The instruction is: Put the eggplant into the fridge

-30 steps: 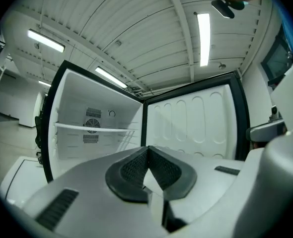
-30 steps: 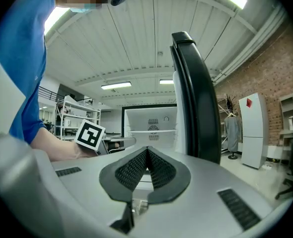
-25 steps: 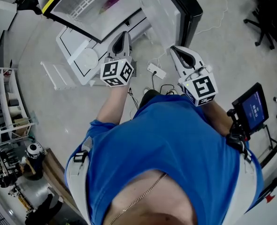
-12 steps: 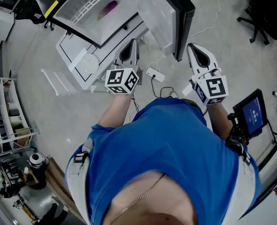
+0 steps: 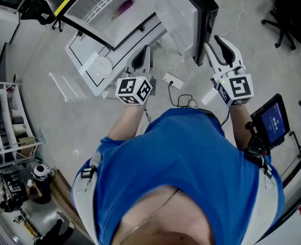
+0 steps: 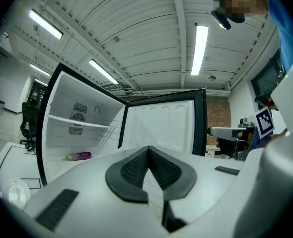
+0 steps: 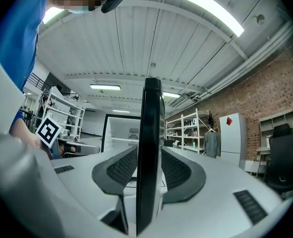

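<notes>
A purple eggplant (image 5: 123,6) lies on the floor of the open white fridge's upper compartment (image 5: 97,9), and it also shows as a small eggplant (image 6: 78,155) in the left gripper view. My left gripper (image 5: 143,52) (image 6: 148,150) is shut and empty, held in front of the compartment. The fridge door (image 5: 183,14) stands swung open. My right gripper (image 5: 218,44) (image 7: 149,152) has just been opening its jaws. The door's black edge (image 7: 151,113) stands between them, and I see no firm press of the pads on it.
A white power strip (image 5: 171,79) with cables lies on the floor below the fridge. Removed white fridge parts (image 5: 92,65) and a wire rack (image 5: 64,86) lie at the left. Metal shelving (image 5: 2,116) stands far left, a screen on a stand (image 5: 273,119) at the right.
Both grippers have moved up the picture toward the fridge. The right gripper's jaws, shut before, now stand apart on either side of the door's edge.
</notes>
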